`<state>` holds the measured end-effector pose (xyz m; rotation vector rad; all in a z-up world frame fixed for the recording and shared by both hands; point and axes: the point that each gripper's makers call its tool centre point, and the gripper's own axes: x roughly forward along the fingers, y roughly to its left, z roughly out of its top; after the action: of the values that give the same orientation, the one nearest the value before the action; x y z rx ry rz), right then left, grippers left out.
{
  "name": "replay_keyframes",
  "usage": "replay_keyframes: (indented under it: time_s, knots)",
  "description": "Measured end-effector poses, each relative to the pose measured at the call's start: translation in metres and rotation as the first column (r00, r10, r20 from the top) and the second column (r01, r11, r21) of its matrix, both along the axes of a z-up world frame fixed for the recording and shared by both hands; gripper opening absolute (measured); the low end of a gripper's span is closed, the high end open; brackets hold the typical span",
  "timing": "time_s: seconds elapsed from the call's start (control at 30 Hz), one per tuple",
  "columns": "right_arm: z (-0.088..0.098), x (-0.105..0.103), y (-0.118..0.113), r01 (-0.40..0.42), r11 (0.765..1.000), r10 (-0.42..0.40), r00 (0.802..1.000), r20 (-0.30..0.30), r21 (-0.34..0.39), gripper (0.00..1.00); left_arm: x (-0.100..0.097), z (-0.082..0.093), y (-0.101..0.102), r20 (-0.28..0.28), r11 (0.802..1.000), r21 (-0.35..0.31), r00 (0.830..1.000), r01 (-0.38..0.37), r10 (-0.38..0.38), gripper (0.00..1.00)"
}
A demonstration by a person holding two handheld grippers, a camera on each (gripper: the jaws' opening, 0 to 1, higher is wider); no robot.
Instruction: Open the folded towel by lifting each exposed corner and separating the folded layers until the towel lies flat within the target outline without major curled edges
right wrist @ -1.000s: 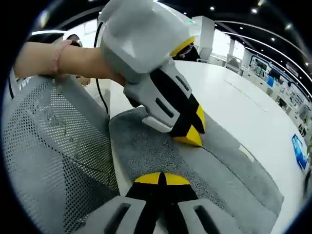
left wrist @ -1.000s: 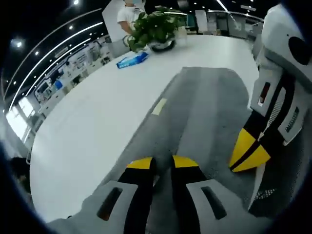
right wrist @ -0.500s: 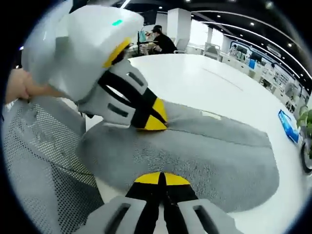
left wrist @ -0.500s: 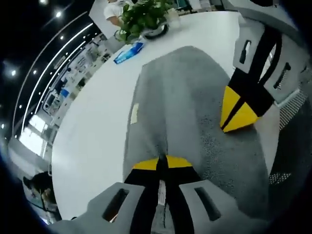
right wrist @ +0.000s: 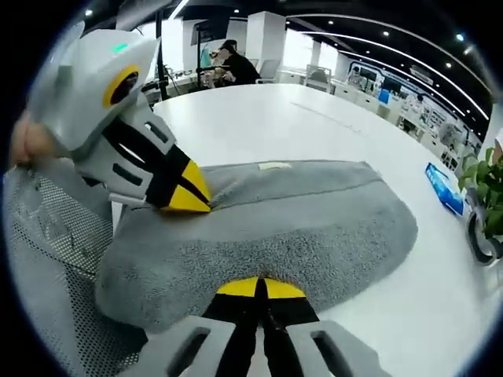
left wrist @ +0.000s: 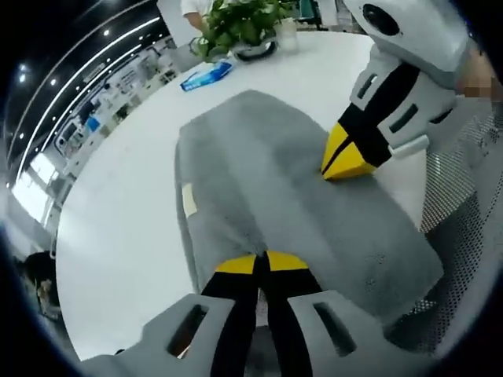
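A grey towel [left wrist: 267, 188] lies folded on the white table [left wrist: 126, 196], with a small pale label [left wrist: 189, 198] at one edge. My left gripper [left wrist: 262, 263] is shut on the towel's near edge. My right gripper [left wrist: 346, 162] comes in from the right, its yellow tips pinched on the towel's other side. In the right gripper view the towel [right wrist: 299, 228] spreads wide, label [right wrist: 273, 166] on its far edge. There my right gripper [right wrist: 262, 287] is shut on the near edge and the left gripper [right wrist: 185, 198] grips the left end.
A potted plant [left wrist: 236, 27] and a blue packet [left wrist: 206, 76] stand at the table's far side. A grey mesh chair [left wrist: 464, 236] sits close beside the towel's end, also visible in the right gripper view [right wrist: 47, 259]. A person [right wrist: 236, 67] sits far behind.
Both grippers stayed shut on the towel and drew apart. The towel, long and narrow before, now lies broader across the table with its end near the mesh chair.
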<state>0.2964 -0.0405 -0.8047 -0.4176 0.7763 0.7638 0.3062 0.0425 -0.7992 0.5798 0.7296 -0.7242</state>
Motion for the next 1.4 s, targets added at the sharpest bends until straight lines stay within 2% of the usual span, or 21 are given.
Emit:
replay_keyframes:
  time_s: [0.1,0.33,0.57,0.7,0.77,0.83,0.9,0.97,1.0,1.1,1.17,1.2,1.27,1.37,1.4]
  knots:
    - [0.000,0.004,-0.006,0.010,1.000,-0.010,1.000,0.018,-0.018,0.00,-0.004,0.000,-0.005,-0.049,0.998,-0.069,0.999,-0.012,0.008,0.02]
    - [-0.001,0.013,-0.017,0.035,0.998,-0.031,0.998,0.059,-0.053,0.00,-0.016,0.000,-0.018,-0.101,0.990,-0.136,0.994,0.020,-0.034,0.02]
    - [0.000,0.019,-0.023,0.030,0.995,-0.020,0.994,0.109,-0.093,0.00,-0.023,0.001,-0.027,-0.121,0.981,-0.188,0.990,0.053,-0.076,0.01]
    - [0.000,0.019,-0.023,0.028,0.995,-0.018,0.994,0.111,-0.091,0.00,-0.022,0.001,-0.025,-0.147,0.972,-0.233,0.987,0.028,-0.064,0.02]
    - [0.001,0.018,-0.022,0.059,0.997,-0.055,0.995,0.080,-0.045,0.00,-0.021,0.005,-0.022,-0.151,0.965,-0.261,0.986,0.025,-0.067,0.02]
    - [0.009,0.017,-0.018,0.105,0.994,-0.107,0.994,0.038,0.043,0.00,-0.014,0.010,-0.017,-0.137,0.964,-0.268,0.990,-0.006,-0.032,0.04]
    - [0.023,0.019,-0.006,0.121,0.980,-0.127,0.991,0.030,0.160,0.01,0.005,0.018,-0.007,-0.035,0.967,-0.252,0.999,-0.030,0.022,0.05]
    - [0.029,0.020,-0.001,0.132,0.969,-0.139,0.990,0.020,0.209,0.03,0.015,0.021,0.005,-0.006,0.968,-0.240,0.997,-0.077,0.078,0.05]
    - [0.029,0.018,0.001,0.110,0.972,-0.117,0.993,0.020,0.208,0.03,0.019,0.018,0.015,-0.021,0.961,-0.235,0.990,-0.144,0.143,0.06]
    - [0.023,0.015,0.004,0.085,0.981,-0.090,0.996,0.026,0.175,0.04,0.024,0.011,0.032,-0.040,0.955,-0.201,0.976,-0.217,0.213,0.06]
    - [0.021,0.013,0.007,0.068,0.985,-0.073,0.997,0.027,0.160,0.04,0.023,0.009,0.031,-0.068,0.947,-0.224,0.973,-0.232,0.223,0.06]
    - [0.021,0.012,0.008,0.062,0.985,-0.068,0.997,0.027,0.162,0.04,0.020,0.009,0.025,-0.109,0.934,-0.261,0.969,-0.244,0.223,0.06]
    - [0.021,0.011,0.010,0.058,0.984,-0.062,0.998,0.020,0.169,0.05,0.017,0.006,0.022,-0.138,0.929,-0.268,0.965,-0.255,0.225,0.06]
    - [0.024,0.009,0.016,0.047,0.979,-0.051,0.999,0.015,0.200,0.06,0.016,0.005,0.021,-0.096,0.946,-0.244,0.976,-0.216,0.197,0.05]
    - [0.024,0.008,0.017,0.048,0.976,-0.051,0.999,0.006,0.211,0.06,0.016,0.005,0.021,-0.099,0.944,-0.246,0.974,-0.221,0.202,0.04]
